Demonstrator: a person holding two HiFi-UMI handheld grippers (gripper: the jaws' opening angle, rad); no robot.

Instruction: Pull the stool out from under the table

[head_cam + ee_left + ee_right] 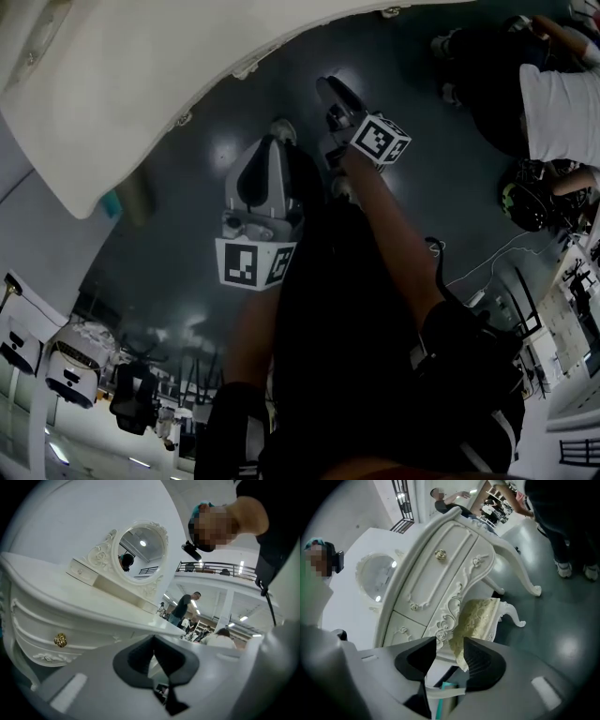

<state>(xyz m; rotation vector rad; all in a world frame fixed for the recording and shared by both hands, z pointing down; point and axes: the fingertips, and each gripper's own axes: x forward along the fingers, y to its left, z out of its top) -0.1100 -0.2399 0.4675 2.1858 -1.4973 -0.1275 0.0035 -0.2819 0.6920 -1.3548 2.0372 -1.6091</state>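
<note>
In the right gripper view, the stool (477,618), white and carved with a gold patterned cushion, stands tucked under the white dressing table (440,569). My right gripper (450,645) is open right at the stool's near edge. The cushion's corner lies just beyond the gap, next to the right pad (480,660), and I see no squeeze on it. My left gripper (153,652) is shut on nothing and points at the table's top (70,602). From the head view, both grippers hang over the dark floor beside the table (141,84), the left gripper (274,142) nearer me and the right gripper (330,92) farther out.
An oval mirror (143,545) stands on the table top. A curved table leg (520,578) reaches onto the grey floor to the right of the stool. People stand nearby: one in a white shirt (558,108), another's shoes (565,569).
</note>
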